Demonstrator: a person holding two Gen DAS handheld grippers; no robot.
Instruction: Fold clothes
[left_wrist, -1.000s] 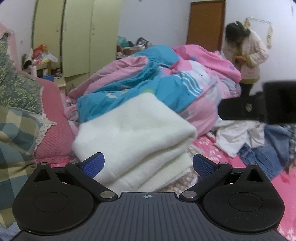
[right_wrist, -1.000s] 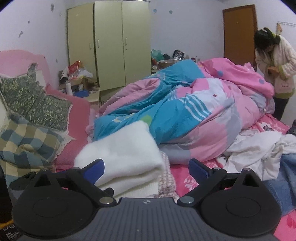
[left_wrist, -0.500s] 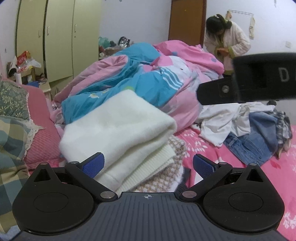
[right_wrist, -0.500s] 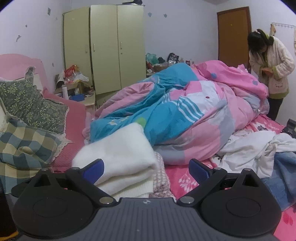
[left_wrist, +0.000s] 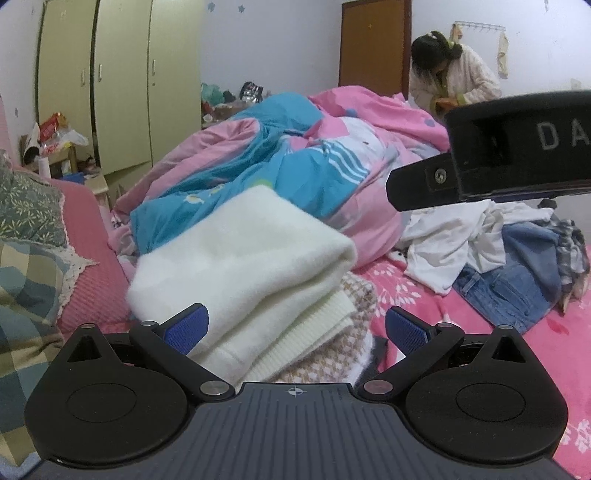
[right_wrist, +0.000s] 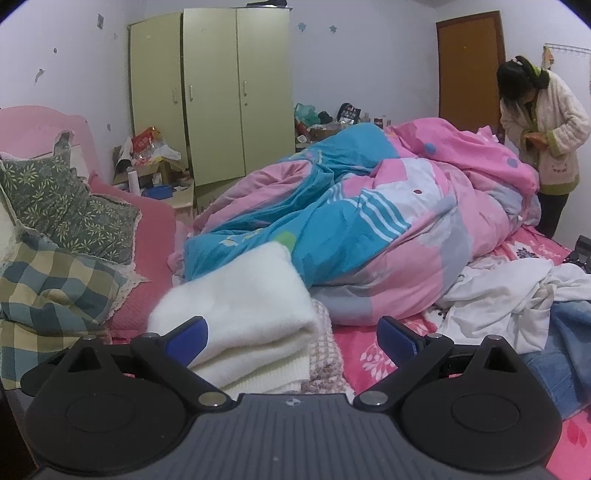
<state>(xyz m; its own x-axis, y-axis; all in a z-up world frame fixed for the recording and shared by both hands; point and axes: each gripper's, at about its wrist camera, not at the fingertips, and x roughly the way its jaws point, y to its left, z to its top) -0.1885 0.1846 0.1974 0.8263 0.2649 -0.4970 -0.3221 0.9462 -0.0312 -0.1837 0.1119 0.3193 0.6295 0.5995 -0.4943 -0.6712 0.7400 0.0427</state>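
Both the left gripper (left_wrist: 295, 326) and right gripper (right_wrist: 292, 334) are hovering with fingers spread wide and empty over the folded stack (left_wrist: 255, 266) on the bed (left_wrist: 406, 291).

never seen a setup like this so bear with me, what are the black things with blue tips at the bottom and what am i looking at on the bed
No robot here: a person holds a two-finger tool in each hand, each with a wide-angle camera looking forward along its fingers. One picture comes from the left tool, the other from the right tool. The blue tips are finger pads. Both tools are open and hold nothing. The black bar at upper right of the left view is most likely the right tool seen from the side.

On the pink bed lies a stack of folded clothes with a white folded garment on top, a crumpled pink and blue duvet behind, and an unfolded pile of white cloth and jeans to the right. Another person stands beyond the bed.
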